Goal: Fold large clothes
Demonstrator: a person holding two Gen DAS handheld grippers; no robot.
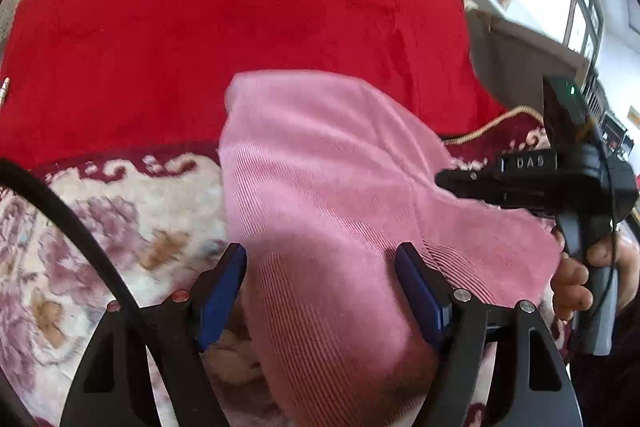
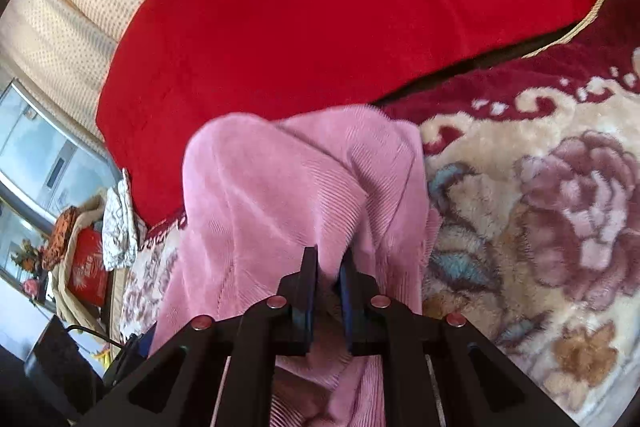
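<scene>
A pink ribbed garment [image 1: 328,163] lies bunched on a floral blanket [image 1: 100,227]. My left gripper [image 1: 322,259] is open, its blue-padded fingers [image 1: 224,291] spread on either side of a fold of the pink cloth. My right gripper [image 2: 330,263] is shut on the pink garment [image 2: 280,187], pinching a fold between its pads. The right gripper also shows in the left wrist view [image 1: 452,183], held by a hand at the garment's right edge.
A big red cushion [image 1: 240,27] lies behind the garment and also shows in the right wrist view [image 2: 320,7]. Beige dotted upholstery [image 2: 72,7] stands behind it. A cluttered side table [image 2: 80,247] sits at the left. A black cable [image 1: 72,227] crosses the left wrist view.
</scene>
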